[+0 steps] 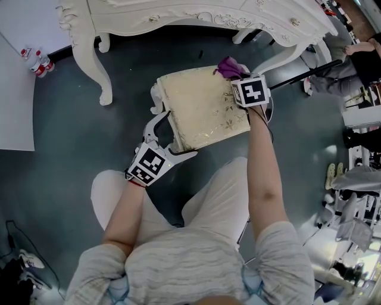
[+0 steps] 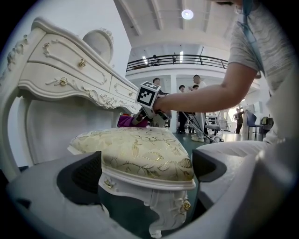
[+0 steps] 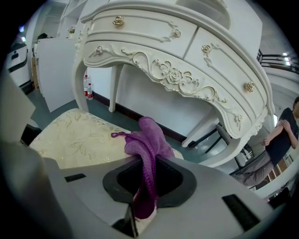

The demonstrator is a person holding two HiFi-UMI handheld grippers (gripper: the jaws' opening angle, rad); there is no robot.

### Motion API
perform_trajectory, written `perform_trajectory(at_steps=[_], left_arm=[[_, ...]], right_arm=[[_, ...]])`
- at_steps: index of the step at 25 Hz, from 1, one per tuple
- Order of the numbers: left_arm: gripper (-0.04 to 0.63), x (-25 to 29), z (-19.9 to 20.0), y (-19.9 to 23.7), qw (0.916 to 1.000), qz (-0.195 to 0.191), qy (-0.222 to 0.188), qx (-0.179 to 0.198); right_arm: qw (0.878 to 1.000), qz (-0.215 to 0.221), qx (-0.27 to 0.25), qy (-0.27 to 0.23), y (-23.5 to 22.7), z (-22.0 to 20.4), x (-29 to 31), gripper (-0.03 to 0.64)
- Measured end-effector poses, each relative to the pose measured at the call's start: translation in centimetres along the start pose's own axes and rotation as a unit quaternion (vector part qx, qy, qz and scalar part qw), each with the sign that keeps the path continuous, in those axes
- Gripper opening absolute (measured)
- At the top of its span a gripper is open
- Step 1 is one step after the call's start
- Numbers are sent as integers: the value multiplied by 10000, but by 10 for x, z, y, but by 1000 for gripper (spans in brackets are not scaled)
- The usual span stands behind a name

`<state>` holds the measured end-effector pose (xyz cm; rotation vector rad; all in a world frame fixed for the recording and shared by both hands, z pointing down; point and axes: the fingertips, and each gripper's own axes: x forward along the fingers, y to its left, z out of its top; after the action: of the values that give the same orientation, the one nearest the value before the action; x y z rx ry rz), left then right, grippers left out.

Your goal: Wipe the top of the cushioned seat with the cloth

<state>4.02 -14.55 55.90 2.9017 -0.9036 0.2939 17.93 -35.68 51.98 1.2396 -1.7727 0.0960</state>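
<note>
Nearest the head camera, the person's grey shirt (image 1: 178,262) and pale trousers (image 1: 208,196) fill the lower middle of the head view, with both bare forearms reaching forward over the dark floor (image 1: 59,149).

Far left: two small bottles (image 1: 36,61) with red caps are seen standing on the floor, just beside a white panel (image 1: 18,107). A carved leg of the white dressing table (image 1: 208,15) is seen to their right.

Left of centre: the left gripper (image 1: 172,134) is held at the near left corner of the cushioned seat (image 1: 202,107). In the left gripper view its jaws are spread wide, with that corner of the cream, gold-patterned seat (image 2: 135,144) and its white carved leg lying between them. Whether the pads press on the seat cannot be told.

Centre: the seat stands on the floor in front of the dressing table (image 2: 70,70), its top largely bare.

Right of centre: the purple cloth (image 1: 229,67) is bunched at the far right corner of the seat top. It is pinched in the closed jaws of the right gripper (image 1: 238,77). In the right gripper view the cloth (image 3: 149,140) is seen rising out of the jaws of that gripper (image 3: 147,182) and folding forward onto the cushion (image 3: 70,135).

Far right: a bystander (image 1: 351,59) in dark clothing is partly shown beyond the table.
</note>
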Motion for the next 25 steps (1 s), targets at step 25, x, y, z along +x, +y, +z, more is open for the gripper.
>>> perform_trajectory(at_steps=[25], left_arm=[[592, 0, -19, -4, 9991, -93, 413, -8]], right_arm=[[9966, 669, -318, -373, 113, 41, -34, 57]])
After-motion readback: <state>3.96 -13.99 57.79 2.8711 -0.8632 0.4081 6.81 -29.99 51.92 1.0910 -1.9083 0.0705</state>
